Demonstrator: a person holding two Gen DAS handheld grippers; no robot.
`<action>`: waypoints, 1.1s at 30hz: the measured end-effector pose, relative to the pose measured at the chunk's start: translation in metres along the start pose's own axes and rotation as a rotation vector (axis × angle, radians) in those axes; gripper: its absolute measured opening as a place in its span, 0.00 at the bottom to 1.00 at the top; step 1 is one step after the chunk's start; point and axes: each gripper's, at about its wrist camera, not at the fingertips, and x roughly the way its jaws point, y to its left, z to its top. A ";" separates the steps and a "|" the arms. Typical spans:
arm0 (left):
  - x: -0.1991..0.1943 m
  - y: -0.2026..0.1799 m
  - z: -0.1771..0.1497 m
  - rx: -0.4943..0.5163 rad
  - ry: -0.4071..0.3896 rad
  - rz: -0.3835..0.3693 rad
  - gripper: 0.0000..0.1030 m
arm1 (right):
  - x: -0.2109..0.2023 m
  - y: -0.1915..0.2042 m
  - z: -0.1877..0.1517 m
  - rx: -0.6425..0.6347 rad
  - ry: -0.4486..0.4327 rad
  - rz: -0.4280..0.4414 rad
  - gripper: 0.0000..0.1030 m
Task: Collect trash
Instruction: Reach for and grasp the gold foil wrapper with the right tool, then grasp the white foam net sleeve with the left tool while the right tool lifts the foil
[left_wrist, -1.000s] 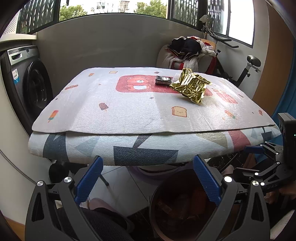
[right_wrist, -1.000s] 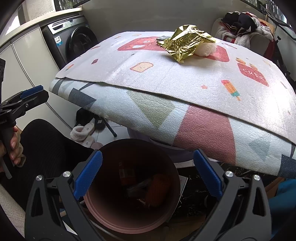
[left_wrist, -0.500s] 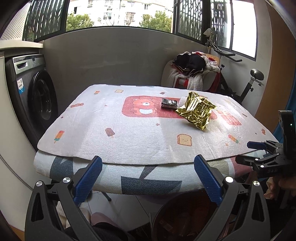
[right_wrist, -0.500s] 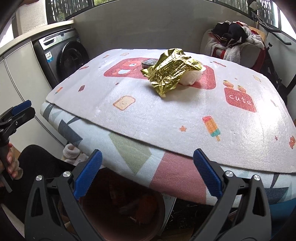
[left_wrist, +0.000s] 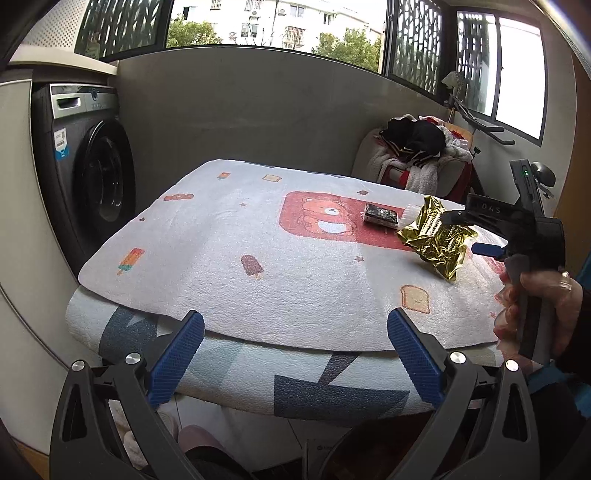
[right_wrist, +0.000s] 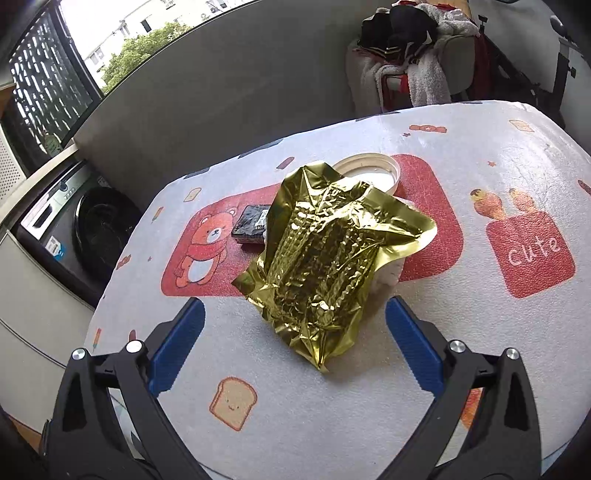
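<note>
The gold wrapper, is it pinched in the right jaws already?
No, the gold foil wrapper lies loose on the mat, and the right gripper has its jaws wide open, short of it.

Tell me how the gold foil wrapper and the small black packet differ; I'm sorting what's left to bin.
The gold foil wrapper is large, shiny and crumpled, draped over a white container. The small black packet is much smaller, dark, compact, and lies flat on the bear print. The wrapper lies nearer the right tongs. Both rest on the mat, ungrasped.

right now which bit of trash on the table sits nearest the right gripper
The crumpled gold foil wrapper, lying just ahead of the open right gripper; the small black packet and white lid lie behind it.
</note>
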 end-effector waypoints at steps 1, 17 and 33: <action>0.002 0.002 0.000 -0.008 0.007 0.003 0.94 | 0.006 -0.001 0.004 0.023 -0.005 -0.022 0.94; 0.017 0.002 -0.005 -0.012 0.047 0.006 0.94 | 0.015 -0.036 -0.005 0.153 0.050 -0.023 0.42; 0.029 -0.017 -0.006 0.054 0.099 0.015 0.94 | -0.076 -0.105 -0.027 0.079 -0.014 0.127 0.25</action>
